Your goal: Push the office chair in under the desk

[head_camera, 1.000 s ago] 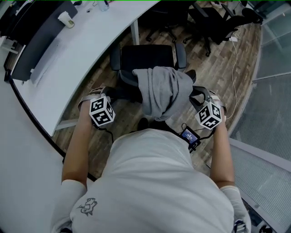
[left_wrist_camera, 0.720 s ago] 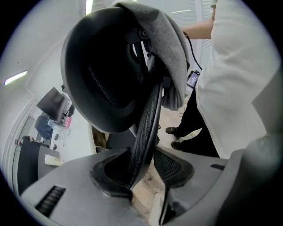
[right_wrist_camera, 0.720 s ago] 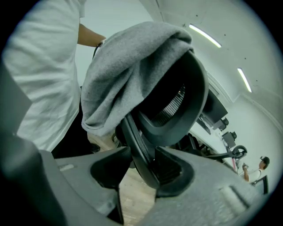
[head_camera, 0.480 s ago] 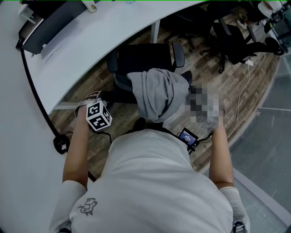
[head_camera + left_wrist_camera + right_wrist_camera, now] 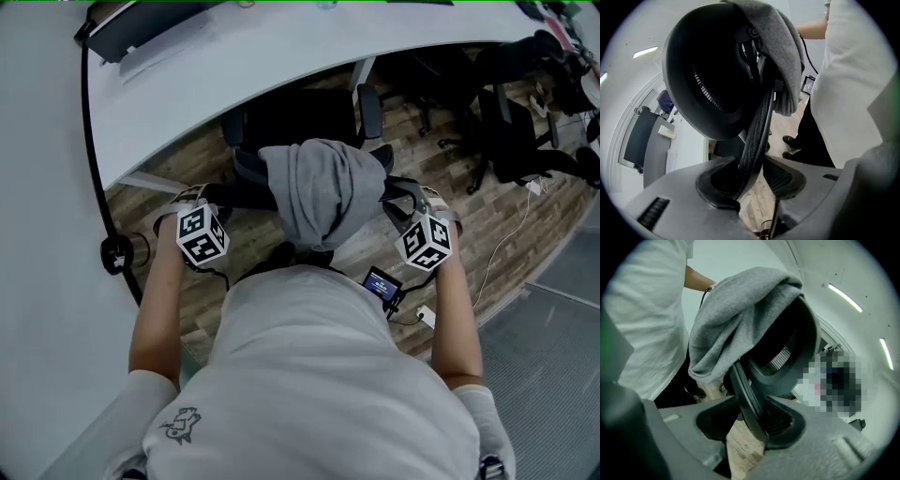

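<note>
Left claw (image 5: pixel 749 168) is held wide and pointed steeply down; the left rim of the office chair (image 5: pixel 300 117) backrest is taken between its jaws; the rim is laid into the left jaw, and wood floor (image 5: pixel 192 161) is seen through the gap on the right-jaw side; no squeeze from both pads is shown. Beyond this claw the white bench (image 5: pixel 281 56) is spread across the top of the head view; a dark flat item on the bench cannot be made out. Between the two claws the chair backrest is covered by a grey garment (image 5: pixel 323 187), draped over its top and hanging down toward the person; ahead of both claws the black seat is placed with its far edge at the bench edge and its armrests out to either side. Behind the claws the person's white shirt (image 5: pixel 319 375) is seen; a small lit screen (image 5: pixel 382 284) on a cable is hung just behind the right claw. Right claw (image 5: pixel 752 404) is likewise held wide and angled down; the right rim of the backrest is set between its jaws, against the right jaw, with floor showing on the left-jaw side. Beyond and right of this claw other black chairs (image 5: pixel 516 131) are parked, well apart.
</note>
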Motion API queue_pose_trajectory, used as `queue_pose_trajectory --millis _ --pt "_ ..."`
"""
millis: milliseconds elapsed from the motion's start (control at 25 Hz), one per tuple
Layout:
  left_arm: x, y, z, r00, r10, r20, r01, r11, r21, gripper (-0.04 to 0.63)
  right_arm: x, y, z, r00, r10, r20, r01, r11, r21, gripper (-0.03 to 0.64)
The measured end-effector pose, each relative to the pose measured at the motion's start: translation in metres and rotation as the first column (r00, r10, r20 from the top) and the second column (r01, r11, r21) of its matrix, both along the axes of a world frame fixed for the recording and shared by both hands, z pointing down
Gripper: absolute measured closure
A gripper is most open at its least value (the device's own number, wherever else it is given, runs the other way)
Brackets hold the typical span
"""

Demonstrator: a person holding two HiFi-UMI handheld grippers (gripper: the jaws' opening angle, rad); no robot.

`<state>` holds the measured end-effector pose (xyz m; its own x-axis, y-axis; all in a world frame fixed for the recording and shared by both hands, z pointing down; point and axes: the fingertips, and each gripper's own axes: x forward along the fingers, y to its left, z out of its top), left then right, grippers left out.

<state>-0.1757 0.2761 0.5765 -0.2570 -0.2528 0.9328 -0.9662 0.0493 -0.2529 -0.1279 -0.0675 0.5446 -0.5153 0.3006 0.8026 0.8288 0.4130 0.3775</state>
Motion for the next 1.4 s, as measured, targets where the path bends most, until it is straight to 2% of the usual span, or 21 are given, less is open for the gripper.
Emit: queue_pose_trajectory --millis 440,640,960,1120,1400 --pt "0.008 0.017 0.000 0.986 -0.166 0.011 0.166 0.986 0.004 0.433 -0.050 0.015 0.002 0.986 -0.168 0.006 0.168 0.986 0.014 0.456" --pt "0.008 0.029 -0.001 0.977 -0.215 0.013 0.215 0.977 0.009 0.433 -0.069 0.028 0.002 0.976 -0.220 0.000 0.220 0.975 0.020 0.456" --pt "0.004 0.058 -0.002 0.964 -0.266 0.000 0.266 0.964 0.001 0.433 -0.094 0.059 0.002 0.961 -0.276 -0.006 0.276 0.961 0.013 0.456" --pt "0.002 0.071 -0.001 0.961 -0.275 0.011 0.275 0.962 -0.003 0.433 -0.099 0.072 0.002 0.956 -0.293 -0.004 0.293 0.956 0.007 0.456" --pt "-0.006 0.105 -0.001 0.958 -0.288 -0.009 0.288 0.958 -0.007 0.433 -0.112 0.108 0.004 0.946 -0.323 -0.028 0.323 0.947 -0.005 0.456"
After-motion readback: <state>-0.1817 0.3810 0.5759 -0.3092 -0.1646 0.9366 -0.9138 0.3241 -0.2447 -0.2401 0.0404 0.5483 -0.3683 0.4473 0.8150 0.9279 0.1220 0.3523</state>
